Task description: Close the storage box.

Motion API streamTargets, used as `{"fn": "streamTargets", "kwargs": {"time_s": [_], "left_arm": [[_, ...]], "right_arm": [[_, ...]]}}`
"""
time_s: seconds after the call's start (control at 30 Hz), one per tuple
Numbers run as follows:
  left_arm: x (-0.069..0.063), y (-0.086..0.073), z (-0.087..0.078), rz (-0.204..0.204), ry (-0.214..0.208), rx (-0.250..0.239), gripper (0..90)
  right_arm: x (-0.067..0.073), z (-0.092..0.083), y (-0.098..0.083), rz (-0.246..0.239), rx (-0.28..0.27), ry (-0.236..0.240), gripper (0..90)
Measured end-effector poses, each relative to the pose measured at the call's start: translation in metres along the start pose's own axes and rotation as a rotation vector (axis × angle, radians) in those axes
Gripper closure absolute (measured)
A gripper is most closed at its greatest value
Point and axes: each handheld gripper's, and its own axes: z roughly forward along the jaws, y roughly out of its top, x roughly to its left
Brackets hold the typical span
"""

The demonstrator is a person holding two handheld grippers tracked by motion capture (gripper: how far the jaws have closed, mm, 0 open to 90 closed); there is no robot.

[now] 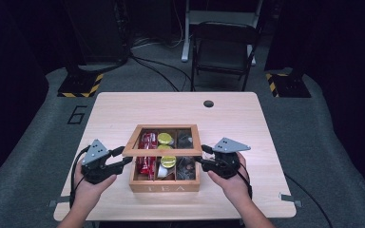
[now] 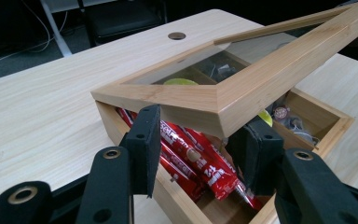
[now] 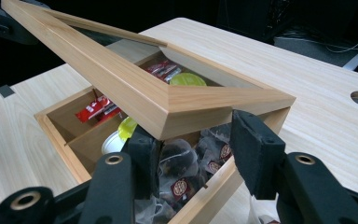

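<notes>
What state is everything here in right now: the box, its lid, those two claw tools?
Tea box: open, compartments filled.
Lid: half raised, tilted over the box.
Left gripper: shut on the lid's left corner.
Right gripper: jaws around the lid's right corner.
Chair: empty.

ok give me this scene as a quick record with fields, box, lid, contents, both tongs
box: wooden tea box on the table
lid: glass-paned wooden frame, raised at the front
contents: red sachets, yellow-green pods, tea bags
left tongs: at the lid's left front corner, one pad under it, shut on it
right tongs: at the lid's right front corner, grip unclear
</notes>
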Motion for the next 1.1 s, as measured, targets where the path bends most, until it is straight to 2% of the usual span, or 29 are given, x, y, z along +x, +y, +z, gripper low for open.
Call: {"fn": "streamTargets", "kwargs": {"time_s": [0.03, 0.1, 0.27, 0.4, 0.43, 0.53, 0.93, 0.97, 1.1], "left_arm": [[-0.001, -0.001, 0.000, -0.010, 0.002, -0.003, 54.3], [-0.002, -0.003, 0.000, -0.004, 0.001, 0.001, 54.3], [-0.003, -0.007, 0.000, -0.005, -0.002, 0.008, 54.0], [-0.005, -0.011, 0.001, 0.009, -0.006, 0.026, 53.6], [-0.005, -0.012, 0.001, 0.012, -0.006, 0.026, 53.6], [-0.006, -0.016, 0.001, 0.013, -0.009, 0.030, 53.6], [-0.009, -0.029, 0.003, 0.005, -0.015, 0.038, 53.3], [-0.009, -0.030, 0.003, 0.005, -0.017, 0.037, 53.3], [-0.010, -0.034, 0.004, 0.001, -0.019, 0.037, 53.1]], "right_arm": [[0.001, 0.000, -0.001, 0.009, 0.006, -0.004, 54.0], [0.002, 0.000, -0.003, -0.008, 0.007, -0.002, 54.2], [0.004, -0.002, -0.007, 0.000, 0.010, 0.001, 54.9], [0.005, -0.003, -0.011, -0.020, 0.024, 0.011, 54.9], [0.007, -0.003, -0.012, -0.015, 0.030, 0.003, 54.9], [0.009, -0.003, -0.015, -0.041, 0.035, -0.005, 54.9], [0.012, -0.002, -0.027, -0.032, 0.049, 0.009, 54.8], [0.013, -0.002, -0.028, -0.018, 0.048, 0.006, 54.8], [0.013, -0.001, -0.032, -0.014, 0.055, 0.012, 54.8]]}}
